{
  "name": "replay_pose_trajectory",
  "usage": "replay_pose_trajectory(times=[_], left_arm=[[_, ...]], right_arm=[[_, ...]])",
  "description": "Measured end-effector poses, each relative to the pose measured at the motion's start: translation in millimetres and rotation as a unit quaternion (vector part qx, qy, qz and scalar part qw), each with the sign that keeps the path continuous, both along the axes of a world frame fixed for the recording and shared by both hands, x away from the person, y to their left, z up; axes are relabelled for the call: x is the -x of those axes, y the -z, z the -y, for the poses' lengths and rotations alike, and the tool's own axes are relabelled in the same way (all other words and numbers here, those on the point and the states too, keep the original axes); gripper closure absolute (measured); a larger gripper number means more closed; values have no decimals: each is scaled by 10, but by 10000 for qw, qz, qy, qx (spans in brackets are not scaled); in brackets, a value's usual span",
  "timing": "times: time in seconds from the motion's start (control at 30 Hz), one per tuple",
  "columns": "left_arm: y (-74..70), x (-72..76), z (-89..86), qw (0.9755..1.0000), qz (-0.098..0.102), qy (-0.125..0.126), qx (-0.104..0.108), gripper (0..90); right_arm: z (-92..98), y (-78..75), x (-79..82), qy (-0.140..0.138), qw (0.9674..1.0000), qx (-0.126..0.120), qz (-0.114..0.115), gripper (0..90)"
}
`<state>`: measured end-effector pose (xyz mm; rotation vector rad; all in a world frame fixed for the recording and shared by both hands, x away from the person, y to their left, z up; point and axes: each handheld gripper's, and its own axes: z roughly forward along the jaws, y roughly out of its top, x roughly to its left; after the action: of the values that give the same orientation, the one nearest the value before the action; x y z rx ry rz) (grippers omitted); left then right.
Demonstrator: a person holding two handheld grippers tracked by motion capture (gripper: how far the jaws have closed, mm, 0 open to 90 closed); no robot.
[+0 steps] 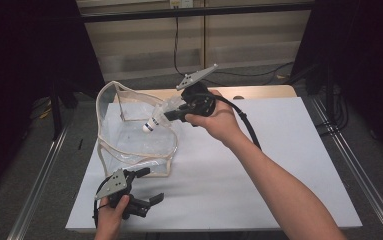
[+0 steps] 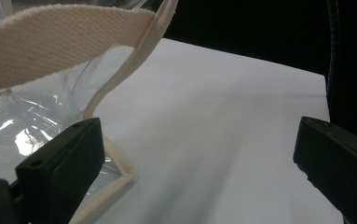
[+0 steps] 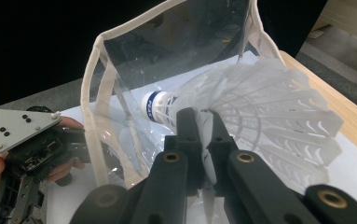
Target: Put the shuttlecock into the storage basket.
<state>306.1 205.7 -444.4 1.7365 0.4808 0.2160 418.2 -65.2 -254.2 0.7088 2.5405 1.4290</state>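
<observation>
A white shuttlecock [image 1: 152, 123] with a blue band near its cork hangs over the mouth of a clear plastic bag [image 1: 129, 140] trimmed in cream webbing. My right gripper [image 1: 173, 114] is shut on its skirt, cork pointing down-left toward the bag. In the right gripper view the jaws [image 3: 203, 119] pinch the shuttlecock [image 3: 269, 107] skirt, with the bag [image 3: 97, 93] standing open behind. My left gripper [image 1: 151, 186] rests near the front edge, by the bag's near corner, open and holding nothing. In the left gripper view the gripper [image 2: 197, 135] gapes wide beside the bag's strap [image 2: 64, 42].
The bag stands on a white board [image 1: 279, 150] laid over a wooden table [image 1: 259, 91]. Metal rails [image 1: 349, 165] run along both sides. Black cables [image 1: 249, 127] trail from the right gripper. The left hand's gripper [image 3: 27, 154] shows far off in the right gripper view.
</observation>
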Motion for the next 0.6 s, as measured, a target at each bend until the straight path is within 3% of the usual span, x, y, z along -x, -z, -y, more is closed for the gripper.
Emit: replay_pose_trajectory(times=[0.6], left_arm=[[-1, 0, -2, 10000, -5, 18, 18, 21]], right_arm=[[-99, 49, -31, -34, 10000, 82, 0, 881]])
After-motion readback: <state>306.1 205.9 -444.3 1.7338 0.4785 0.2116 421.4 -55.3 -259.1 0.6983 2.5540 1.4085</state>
